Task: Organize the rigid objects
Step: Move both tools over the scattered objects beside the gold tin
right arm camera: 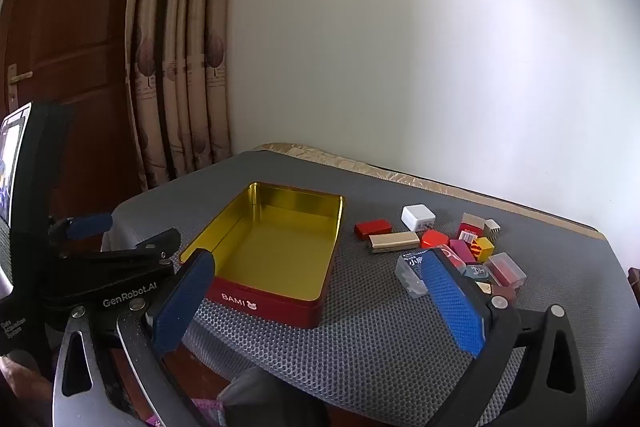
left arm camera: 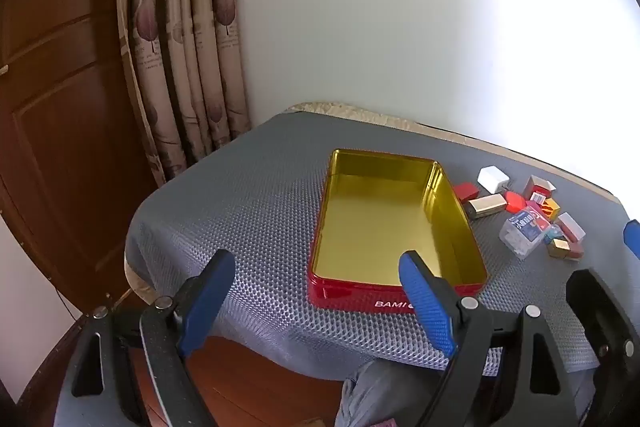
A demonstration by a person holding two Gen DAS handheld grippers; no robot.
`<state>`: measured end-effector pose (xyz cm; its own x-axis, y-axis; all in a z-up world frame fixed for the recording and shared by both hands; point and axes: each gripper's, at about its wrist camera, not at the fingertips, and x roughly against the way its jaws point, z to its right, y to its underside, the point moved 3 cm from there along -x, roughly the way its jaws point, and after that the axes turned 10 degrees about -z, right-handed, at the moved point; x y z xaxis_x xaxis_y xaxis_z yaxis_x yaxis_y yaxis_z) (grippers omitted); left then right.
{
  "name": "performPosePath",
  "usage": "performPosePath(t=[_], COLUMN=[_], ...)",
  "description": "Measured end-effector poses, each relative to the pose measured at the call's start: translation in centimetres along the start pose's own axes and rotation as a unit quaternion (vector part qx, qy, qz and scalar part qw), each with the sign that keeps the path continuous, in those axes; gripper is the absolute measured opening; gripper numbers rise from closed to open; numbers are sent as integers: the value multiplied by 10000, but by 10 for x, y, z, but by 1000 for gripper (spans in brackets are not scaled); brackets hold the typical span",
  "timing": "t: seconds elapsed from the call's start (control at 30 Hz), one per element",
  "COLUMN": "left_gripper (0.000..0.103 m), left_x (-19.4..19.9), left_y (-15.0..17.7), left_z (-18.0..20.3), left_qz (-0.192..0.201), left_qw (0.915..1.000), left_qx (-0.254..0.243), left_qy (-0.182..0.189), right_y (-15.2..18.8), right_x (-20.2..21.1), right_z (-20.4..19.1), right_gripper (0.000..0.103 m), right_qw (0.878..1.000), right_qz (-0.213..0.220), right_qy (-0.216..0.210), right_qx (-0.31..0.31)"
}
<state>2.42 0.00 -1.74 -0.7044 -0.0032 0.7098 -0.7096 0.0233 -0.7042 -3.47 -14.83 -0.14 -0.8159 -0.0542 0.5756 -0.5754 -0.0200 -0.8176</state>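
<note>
Red tin [right arm camera: 276, 267], gold-lined, empty, on bench [right arm camera: 360, 347]; small boxes [right arm camera: 452, 247] heaped to its right, nearer the right gripper [right arm camera: 320, 291]. Both grippers, left gripper [left arm camera: 320, 291] included, are held wide open, empty.

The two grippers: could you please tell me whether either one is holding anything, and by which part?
Nothing is held. The left gripper and right gripper both stand open and empty above the table, short of the red tin and the small boxes.

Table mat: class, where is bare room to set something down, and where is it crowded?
Bare: the mat in front of the tin, and left of it toward the curtain. The tin's inside is empty. Crowded: the small boxes right of the tin.
</note>
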Motion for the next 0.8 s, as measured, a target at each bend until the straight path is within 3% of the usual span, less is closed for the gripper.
performPosePath(t=[0.03, 0.43, 0.6, 0.8], left_gripper=[87, 87, 87, 87], left_x=[-1, -12, -15, -19], left_y=[0, 5, 7, 11], left_z=[0, 1, 5, 17], left_qz=[-166, -380, -486, -581], left_qw=[9999, 9993, 9988, 9979], left_qx=[-8, 42, -49, -287], left_qy=[-29, 8, 60, 61], right_y=[0, -4, -3, 24], right_x=[0, 5, 7, 7], right_z=[0, 24, 69, 134], right_gripper=[102, 102, 102, 102], right_qw=[10000, 9996, 9967, 9866], right_qz=[-4, 33, -116, -517], right_qy=[1, 220, 636, 1290], right_qx=[4, -196, -494, -853])
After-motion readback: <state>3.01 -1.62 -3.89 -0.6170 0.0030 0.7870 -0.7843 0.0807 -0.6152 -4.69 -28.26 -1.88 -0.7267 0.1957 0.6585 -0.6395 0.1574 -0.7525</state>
